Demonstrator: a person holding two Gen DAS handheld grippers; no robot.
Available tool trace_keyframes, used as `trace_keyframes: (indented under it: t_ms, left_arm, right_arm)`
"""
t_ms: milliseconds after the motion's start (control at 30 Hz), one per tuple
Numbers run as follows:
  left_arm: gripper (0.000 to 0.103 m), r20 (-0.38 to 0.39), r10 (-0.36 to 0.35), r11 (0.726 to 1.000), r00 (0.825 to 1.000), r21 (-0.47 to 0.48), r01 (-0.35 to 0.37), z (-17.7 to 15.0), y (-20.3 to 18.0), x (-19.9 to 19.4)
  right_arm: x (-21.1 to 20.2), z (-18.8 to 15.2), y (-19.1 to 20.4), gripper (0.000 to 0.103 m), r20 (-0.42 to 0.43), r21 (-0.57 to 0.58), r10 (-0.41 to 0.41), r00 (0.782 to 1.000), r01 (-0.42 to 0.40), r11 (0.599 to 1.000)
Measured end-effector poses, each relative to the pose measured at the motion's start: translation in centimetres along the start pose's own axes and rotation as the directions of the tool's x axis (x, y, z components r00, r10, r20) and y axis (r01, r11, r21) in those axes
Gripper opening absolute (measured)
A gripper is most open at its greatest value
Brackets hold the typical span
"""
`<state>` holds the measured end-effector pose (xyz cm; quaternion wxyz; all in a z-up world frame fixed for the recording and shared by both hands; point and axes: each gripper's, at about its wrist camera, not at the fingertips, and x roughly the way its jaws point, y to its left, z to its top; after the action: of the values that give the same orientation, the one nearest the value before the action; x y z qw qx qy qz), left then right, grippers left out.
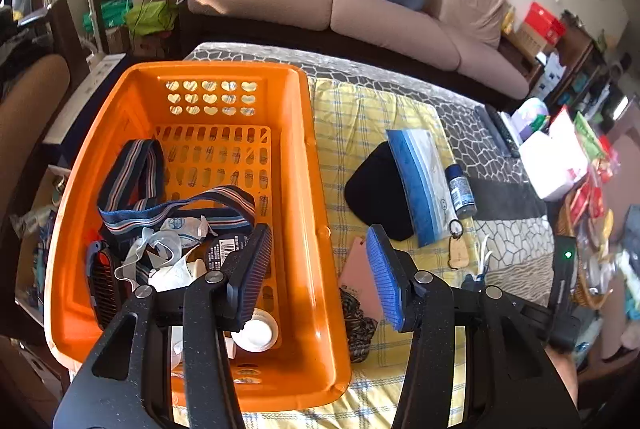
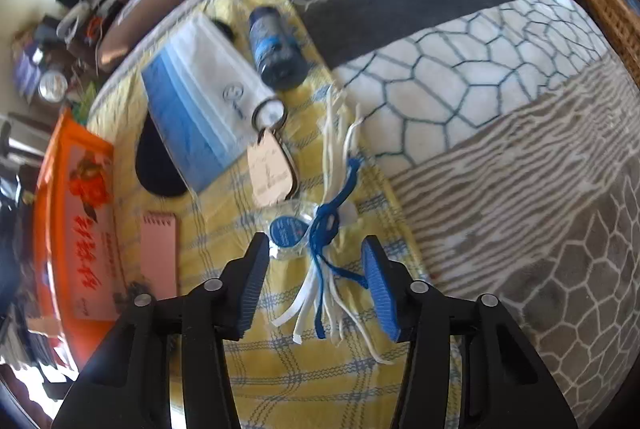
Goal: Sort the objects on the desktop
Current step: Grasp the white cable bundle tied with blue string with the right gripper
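My left gripper [image 1: 319, 233] stands open over the right wall of the orange basket [image 1: 304, 157], one finger inside and one outside, with no pad touching it. A striped strap [image 1: 132, 173], crumpled masks and a white-capped bottle [image 1: 256, 335] lie in the basket. My right gripper [image 2: 315, 249] is open just above a bundle of white and blue strings [image 2: 332, 225] tied to a clear packet, and its pads are clear of the bundle. On the yellow checked cloth [image 2: 280, 361] lie a mask pack [image 2: 200, 97], a blue bottle [image 2: 276, 45], a wooden key tag [image 2: 272, 165], a black pouch [image 2: 156, 165] and a pink notepad [image 2: 160, 253].
A grey patterned blanket [image 2: 500, 109] covers the table to the right of the cloth. A brown sofa [image 1: 380, 9] stands behind. A white box [image 1: 552, 165], a remote [image 1: 504, 129] and a wicker basket [image 2: 608, 1] crowd the far right edge. A dark braided item [image 1: 360, 325] lies beside the orange basket.
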<state>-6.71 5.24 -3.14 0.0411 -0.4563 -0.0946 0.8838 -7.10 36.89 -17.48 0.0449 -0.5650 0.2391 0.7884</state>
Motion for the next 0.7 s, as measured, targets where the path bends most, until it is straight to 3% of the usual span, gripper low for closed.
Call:
trace_keyframes:
  t_ms: [133,367,567,700]
  left_arm:
    - [0.046,0.04,-0.01,0.998,0.999,-0.057,0.013,0.1,0.9,-0.7]
    - [0.046,0.019,-0.004,0.998,1.0,-0.063,0.005,0.2,1.1,0.1]
    - [0.046,0.023,-0.006,0.999,1.0,-0.04,0.007,0.1,0.3,0.0]
    - [0.046,0.04,0.0,0.999,0.999,-0.043,0.002,0.1,0.1,-0.3]
  right_arm:
    - [0.0,-0.3,0.9,0.045,0.003,-0.054,-0.023,1.0,0.024,0.998]
    - [0.5,-1.0,2.8,0.011,-0.007,-0.206,-0.09,0.996,0.086,0.975]
    - [-3.4,-0.4,2.1,0.008,0.084,-0.16,-0.037,0.996,0.05,0.986]
    - [-6.6,-0.6,3.9,0.007,0.167,-0.229,-0.034,0.985,0.072,0.971]
